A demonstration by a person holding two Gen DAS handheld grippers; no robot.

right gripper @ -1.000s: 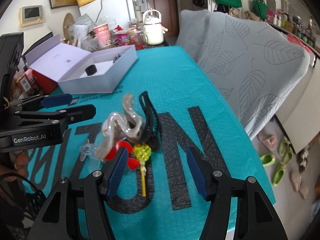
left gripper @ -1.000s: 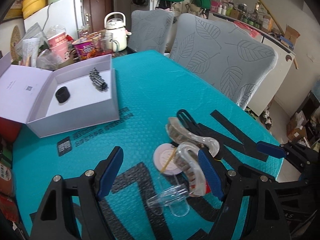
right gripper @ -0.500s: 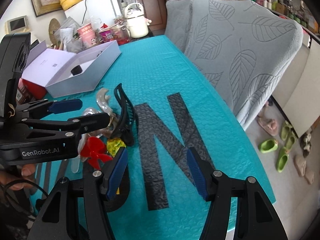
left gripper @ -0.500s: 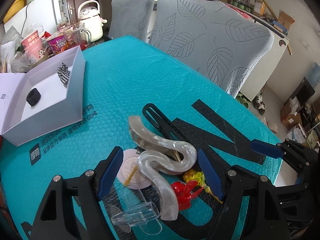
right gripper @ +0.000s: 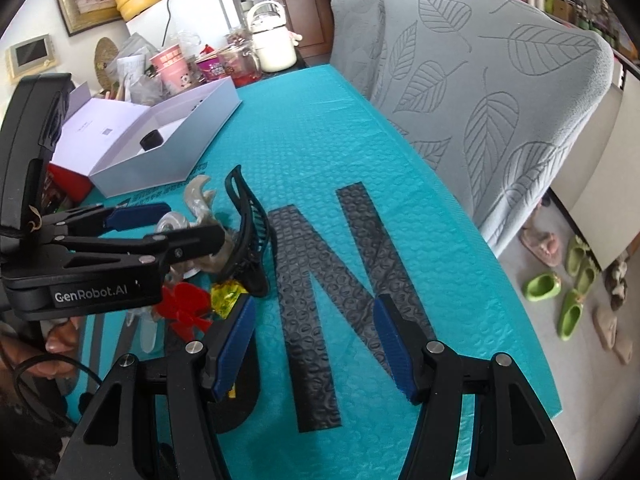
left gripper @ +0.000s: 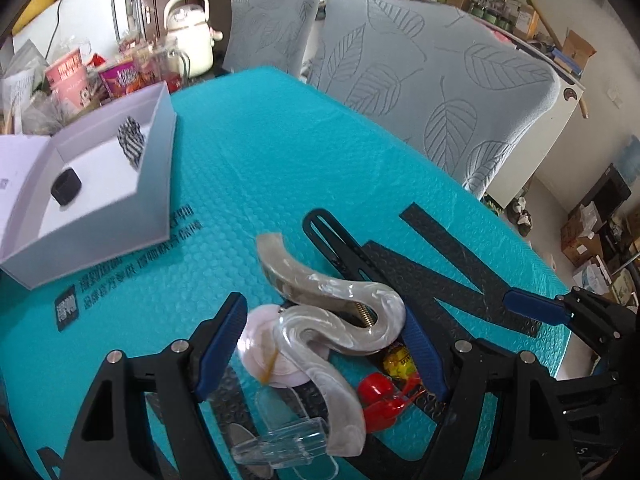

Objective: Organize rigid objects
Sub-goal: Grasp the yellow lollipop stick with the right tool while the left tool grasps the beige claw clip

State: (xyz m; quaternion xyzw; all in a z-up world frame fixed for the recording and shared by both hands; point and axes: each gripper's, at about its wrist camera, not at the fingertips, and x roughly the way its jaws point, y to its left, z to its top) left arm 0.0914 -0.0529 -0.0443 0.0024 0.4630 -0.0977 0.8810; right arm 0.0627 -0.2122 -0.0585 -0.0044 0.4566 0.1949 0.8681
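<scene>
While the left gripper (left gripper: 324, 344) gapes wide around the marbled hair clip (left gripper: 332, 320) amid the table's clutter, closing risks snagging the neighbouring black clip (left gripper: 340, 240); right gripper (right gripper: 312, 344) open, idle.

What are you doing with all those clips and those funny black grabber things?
Someone is tidying hair things into the white cardboard box. The left tongs are open around the wavy pearly-grey marbled hair claw, not yet squeezing it. The right tongs hover open and empty over the teal bubble mat. A black plastic hair claw, a red clip and a clear clip wait in the pile. The box already holds a black ring and a black-and-white checked clip.
</scene>
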